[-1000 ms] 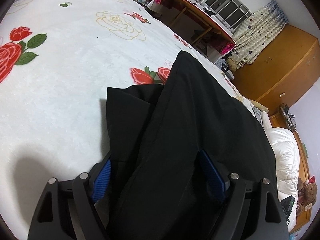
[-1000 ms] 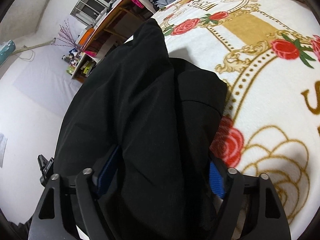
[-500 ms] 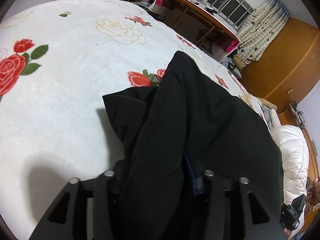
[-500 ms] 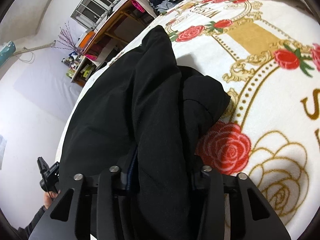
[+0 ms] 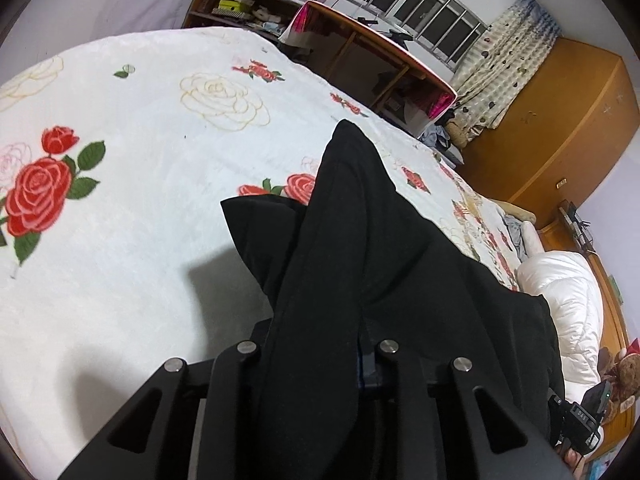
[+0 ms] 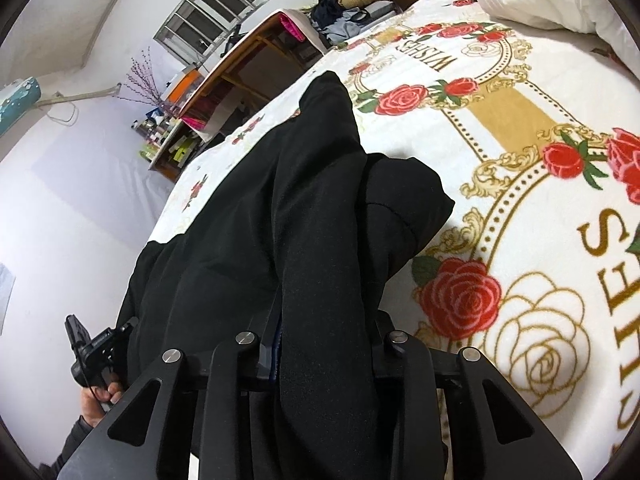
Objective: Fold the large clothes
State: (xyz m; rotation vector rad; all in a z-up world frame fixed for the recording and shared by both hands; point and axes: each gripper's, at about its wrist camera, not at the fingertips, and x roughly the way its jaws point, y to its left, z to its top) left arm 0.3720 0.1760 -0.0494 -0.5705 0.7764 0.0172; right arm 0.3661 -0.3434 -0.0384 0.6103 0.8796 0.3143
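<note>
A large black garment (image 5: 360,240) lies in folds on the rose-patterned bed blanket (image 5: 140,184), its near edge lifted off the blanket. My left gripper (image 5: 316,356) is shut on that near edge, and the cloth drapes over and hides the fingers. In the right wrist view the same black garment (image 6: 304,208) runs away from me across the blanket (image 6: 540,280). My right gripper (image 6: 324,344) is shut on its near edge, with the fingers mostly covered by cloth. The left gripper shows in the right wrist view (image 6: 96,348), held in a hand.
A white duvet (image 5: 568,296) lies at the bed's right end. A wooden desk (image 5: 372,52) and a cluttered shelf (image 5: 240,4) stand beyond the bed under the window. A wooden wardrobe (image 5: 560,128) stands at the right. A teddy bear (image 5: 624,372) sits beside the duvet.
Both grippers have closed from open onto the black garment's near edge and lifted it. The cloth now hangs bunched between the jaws, and the view has tilted up.
</note>
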